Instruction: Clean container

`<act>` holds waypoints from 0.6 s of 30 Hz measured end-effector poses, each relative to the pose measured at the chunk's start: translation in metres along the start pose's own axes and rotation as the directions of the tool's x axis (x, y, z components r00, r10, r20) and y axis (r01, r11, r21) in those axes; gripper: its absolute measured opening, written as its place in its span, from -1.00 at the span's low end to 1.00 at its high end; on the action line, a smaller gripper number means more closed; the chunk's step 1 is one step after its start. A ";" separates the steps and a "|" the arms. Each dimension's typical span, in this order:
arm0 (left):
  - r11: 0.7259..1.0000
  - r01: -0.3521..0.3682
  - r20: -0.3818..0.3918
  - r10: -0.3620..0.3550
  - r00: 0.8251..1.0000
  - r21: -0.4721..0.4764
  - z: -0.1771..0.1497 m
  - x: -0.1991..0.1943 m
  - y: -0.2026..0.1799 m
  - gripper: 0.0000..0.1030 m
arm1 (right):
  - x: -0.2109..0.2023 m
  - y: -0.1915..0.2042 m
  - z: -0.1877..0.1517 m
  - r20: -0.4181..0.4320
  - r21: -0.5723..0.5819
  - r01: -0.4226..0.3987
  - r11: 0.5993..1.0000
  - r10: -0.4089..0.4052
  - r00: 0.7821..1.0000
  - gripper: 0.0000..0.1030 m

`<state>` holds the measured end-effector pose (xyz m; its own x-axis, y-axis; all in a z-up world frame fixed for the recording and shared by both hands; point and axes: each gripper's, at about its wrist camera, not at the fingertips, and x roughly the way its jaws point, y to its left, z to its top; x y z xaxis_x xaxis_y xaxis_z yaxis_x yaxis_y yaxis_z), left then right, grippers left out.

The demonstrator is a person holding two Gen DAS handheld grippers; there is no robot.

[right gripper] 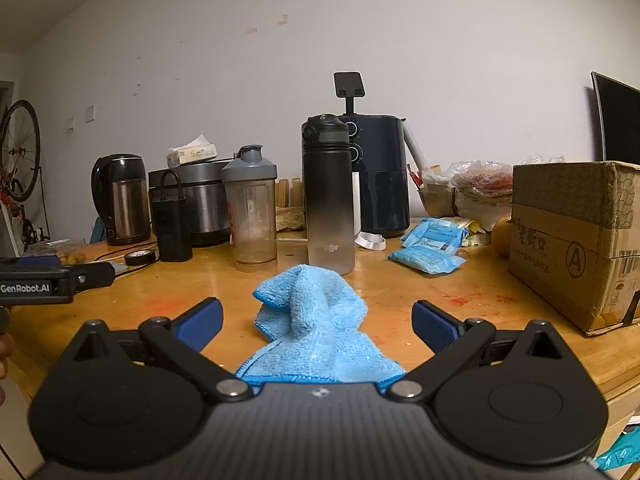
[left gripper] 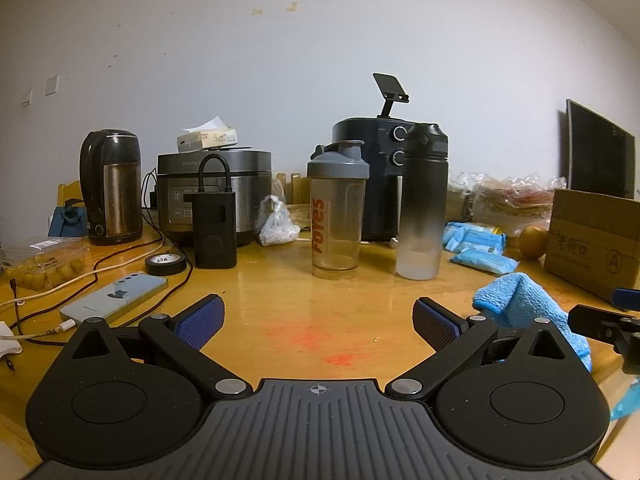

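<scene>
Clear shaker bottle, grey lid shut, upright on table; crumpled blue cloth nearer, right of it

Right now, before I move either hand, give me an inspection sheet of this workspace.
Surface: wooden table, glossy, with red smears near the left gripper.
Job's things: shaker bottle and black bottle, both upright with lids on; blue cloth crumpled on the table.
Clutter: kettle, rice cooker, air fryer, tape roll, phone, blue packets, cardboard box.
Grippers: left gripper open, empty; right gripper open, jaws either side of the cloth, not gripping.
Cables: cables loose at table's left.
Surroundings: white wall, monitor, bicycle wheel.
</scene>
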<state>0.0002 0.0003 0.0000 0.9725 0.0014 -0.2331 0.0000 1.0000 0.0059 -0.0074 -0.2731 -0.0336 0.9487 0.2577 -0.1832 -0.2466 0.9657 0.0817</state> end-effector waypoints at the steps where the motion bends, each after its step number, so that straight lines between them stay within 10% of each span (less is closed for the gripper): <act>1: 1.000 0.002 0.004 -0.002 1.000 -0.006 0.000 0.000 0.001 1.00 | 0.000 0.000 0.000 0.000 0.000 0.001 1.000 -0.001 1.000 1.00; 18: 1.000 -0.001 -0.004 0.001 1.000 0.001 0.001 0.003 -0.005 1.00 | -0.001 0.005 0.001 -0.010 -0.001 0.008 1.000 -0.008 1.000 1.00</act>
<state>0.0038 -0.0046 0.0004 0.9715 0.0024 -0.2370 -0.0008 1.0000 0.0068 -0.0095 -0.2689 -0.0325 0.9486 0.2503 -0.1938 -0.2392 0.9677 0.0791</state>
